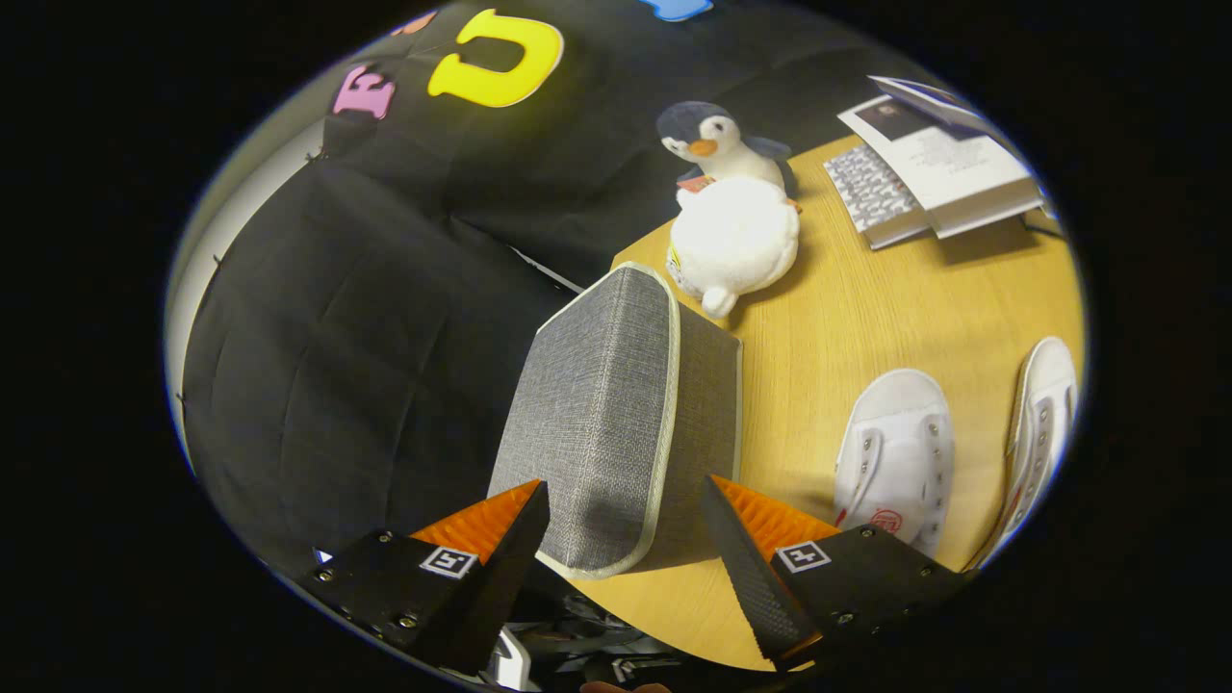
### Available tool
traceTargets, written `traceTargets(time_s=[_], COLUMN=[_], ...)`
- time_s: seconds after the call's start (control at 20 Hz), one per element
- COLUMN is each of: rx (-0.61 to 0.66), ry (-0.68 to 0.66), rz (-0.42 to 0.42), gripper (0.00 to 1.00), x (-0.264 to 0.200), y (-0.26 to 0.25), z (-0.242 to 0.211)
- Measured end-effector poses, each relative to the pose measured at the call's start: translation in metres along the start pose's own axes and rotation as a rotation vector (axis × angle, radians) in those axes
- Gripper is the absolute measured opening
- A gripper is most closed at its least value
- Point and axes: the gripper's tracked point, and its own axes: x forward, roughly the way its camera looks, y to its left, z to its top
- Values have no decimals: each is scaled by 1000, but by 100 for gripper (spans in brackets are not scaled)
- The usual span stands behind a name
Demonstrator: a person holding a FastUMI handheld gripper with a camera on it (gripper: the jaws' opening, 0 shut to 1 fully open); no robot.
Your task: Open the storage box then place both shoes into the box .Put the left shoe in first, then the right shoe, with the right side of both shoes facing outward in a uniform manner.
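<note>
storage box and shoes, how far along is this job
Done: nothing yet. The grey storage box looks closed. In hand: the open gripper straddles the box's near end, fingers either side, not pressing. Left: open it, then load both white shoes, which sit on the table.

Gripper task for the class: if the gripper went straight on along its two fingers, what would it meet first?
Most likely the grey storage box. The gripper is open, and the box's near corner already sits between the fingers, seemingly untouched. The penguin plush lies beyond; both shoes sit off to the side.
</note>
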Motion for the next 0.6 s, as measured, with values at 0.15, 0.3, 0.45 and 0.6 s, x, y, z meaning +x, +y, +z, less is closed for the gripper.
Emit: traceTargets(time_s=[0.15, 0.3, 0.45, 0.6], rx=[85, 142, 192, 204], ry=[30, 53, 53, 48], rz=[37, 93, 131, 157], gripper=[97, 97, 97, 97], x=[14, 23, 30, 29], y=[-12, -12, -11, -3], z=[1, -2, 2, 5])
